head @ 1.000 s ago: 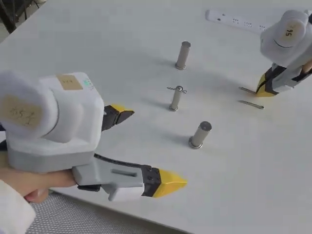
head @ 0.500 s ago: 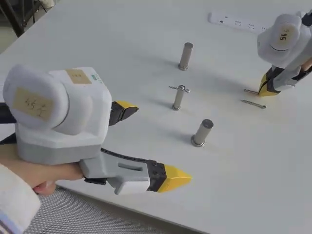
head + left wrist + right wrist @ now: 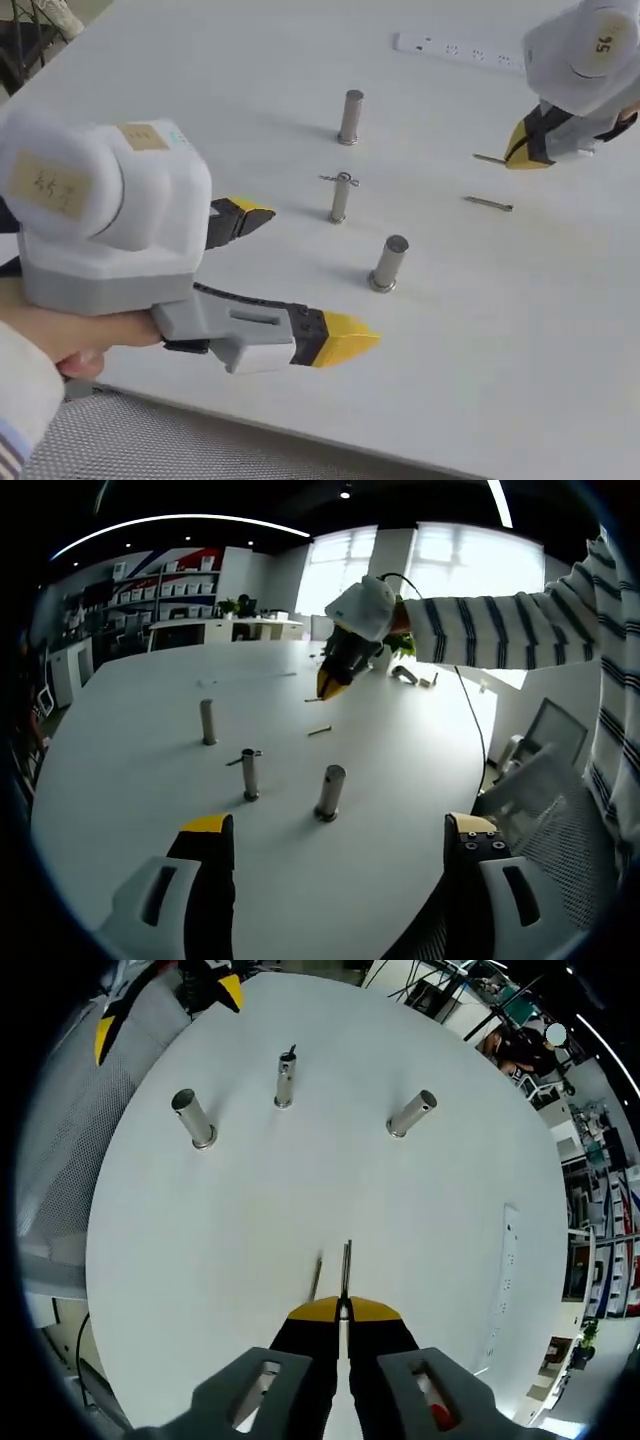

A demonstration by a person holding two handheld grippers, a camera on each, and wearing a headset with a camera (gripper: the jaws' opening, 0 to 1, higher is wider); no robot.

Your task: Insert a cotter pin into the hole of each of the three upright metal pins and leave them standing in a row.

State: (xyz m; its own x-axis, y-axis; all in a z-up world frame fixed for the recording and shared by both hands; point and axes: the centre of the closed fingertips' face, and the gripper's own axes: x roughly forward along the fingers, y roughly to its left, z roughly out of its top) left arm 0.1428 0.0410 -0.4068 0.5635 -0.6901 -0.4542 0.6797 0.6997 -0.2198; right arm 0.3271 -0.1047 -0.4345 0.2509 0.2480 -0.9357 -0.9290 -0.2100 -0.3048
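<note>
Cotter pin (image 3: pixel 346 1260) was clamped in the right gripper's (image 3: pixel 343 1308) closed jaws, well apart from the near upright pin (image 3: pixel 388 262), and probably needed levelling to meet its hole squarely while the wide-open left gripper (image 3: pixel 338 825) steadied that upright.

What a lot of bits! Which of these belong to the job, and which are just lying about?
Part of the job:
- far metal pin
- middle metal pin, fitted cotter pin through it
- near metal pin
- held cotter pin, in the right gripper
- loose cotter pin, lying flat

Lying about:
- power strip
- mesh chair
</note>
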